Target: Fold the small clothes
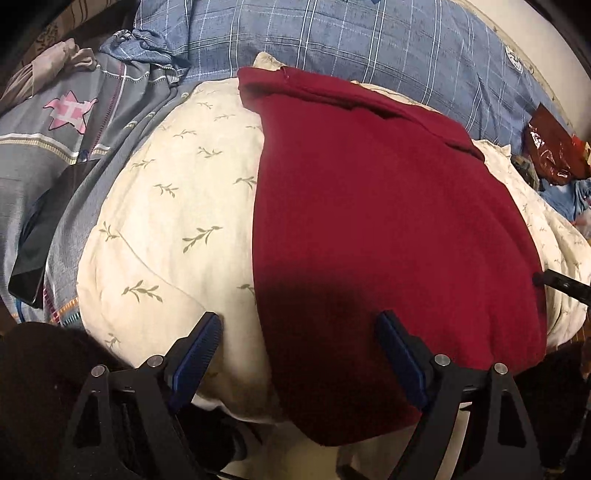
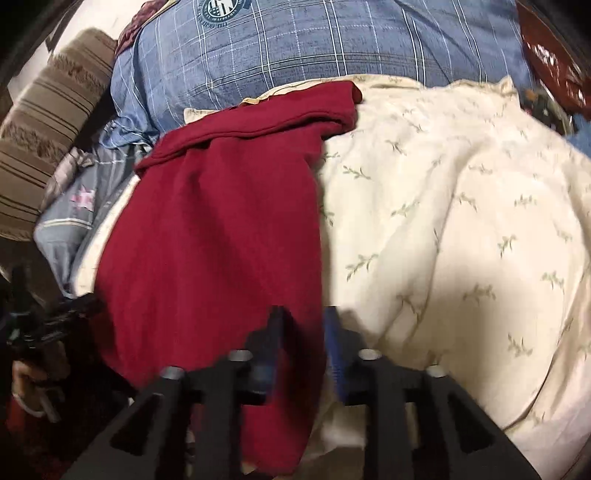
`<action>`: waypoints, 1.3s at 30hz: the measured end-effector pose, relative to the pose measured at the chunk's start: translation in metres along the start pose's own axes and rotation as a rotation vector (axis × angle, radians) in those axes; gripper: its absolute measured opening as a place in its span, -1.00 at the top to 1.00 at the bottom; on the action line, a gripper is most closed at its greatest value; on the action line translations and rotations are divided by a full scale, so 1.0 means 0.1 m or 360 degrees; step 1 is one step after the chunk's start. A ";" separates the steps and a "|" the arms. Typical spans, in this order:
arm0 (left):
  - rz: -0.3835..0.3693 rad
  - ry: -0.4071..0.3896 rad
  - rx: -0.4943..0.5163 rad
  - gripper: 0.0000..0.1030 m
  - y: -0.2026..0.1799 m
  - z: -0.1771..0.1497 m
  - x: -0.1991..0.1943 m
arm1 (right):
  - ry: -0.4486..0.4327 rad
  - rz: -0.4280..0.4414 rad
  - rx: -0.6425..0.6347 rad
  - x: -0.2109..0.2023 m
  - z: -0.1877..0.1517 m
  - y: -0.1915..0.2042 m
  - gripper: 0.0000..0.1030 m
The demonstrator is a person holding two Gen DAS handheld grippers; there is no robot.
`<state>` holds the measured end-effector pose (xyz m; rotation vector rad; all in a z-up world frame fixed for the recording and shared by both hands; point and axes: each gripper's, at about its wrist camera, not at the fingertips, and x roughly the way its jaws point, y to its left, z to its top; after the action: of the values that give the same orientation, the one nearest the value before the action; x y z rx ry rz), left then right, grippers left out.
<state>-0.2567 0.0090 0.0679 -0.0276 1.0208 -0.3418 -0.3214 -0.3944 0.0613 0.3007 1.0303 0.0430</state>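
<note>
Red garment spread on a cream leaf-print quilt, both grippers at its near edge.

The red garment [image 1: 388, 221] lies flat on the cream quilt [image 1: 166, 206], its far end folded over near the blue plaid bedding [image 1: 351, 33]. The left gripper [image 1: 297, 332] stands wide open over the garment's near left edge: its left finger hangs above bare quilt, its right above red cloth, and neither pad presses on anything. In the right wrist view the right gripper [image 2: 303, 332] has its jaws narrowly parted astride the garment's near right edge, with red fabric between them; blur hides whether the blue pads [image 2: 334, 343] actually pinch it. A grey star-patterned cloth [image 1: 55, 140] and a dark phone [image 1: 44, 236] lie left of the quilt.
</note>
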 end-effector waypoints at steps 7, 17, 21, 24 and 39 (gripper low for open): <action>0.0012 0.0007 0.0008 -0.65 -0.05 -0.04 -0.01 | 0.0068 0.0112 0.0041 -0.02 -0.17 0.00 -0.04; -0.0024 0.0034 -0.0017 -0.65 0.00 -0.14 -0.04 | 0.0135 0.0169 0.0034 0.05 -0.26 0.01 -0.12; -0.0030 0.0038 -0.0020 -0.65 0.00 -0.18 -0.05 | 0.0158 0.0237 -0.0044 0.01 -0.27 0.08 -0.10; -0.0028 0.0042 -0.0017 -0.65 -0.02 -0.18 -0.04 | 0.0190 0.0236 -0.0068 0.06 -0.29 0.13 -0.09; -0.0069 0.0084 -0.0069 -0.63 0.02 -0.22 -0.01 | 0.0247 0.0339 -0.0087 0.09 -0.38 0.14 -0.04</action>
<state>-0.2746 0.0144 0.0569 -0.0801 1.0809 -0.3616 -0.3473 -0.3705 0.0398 0.3607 1.1458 0.2899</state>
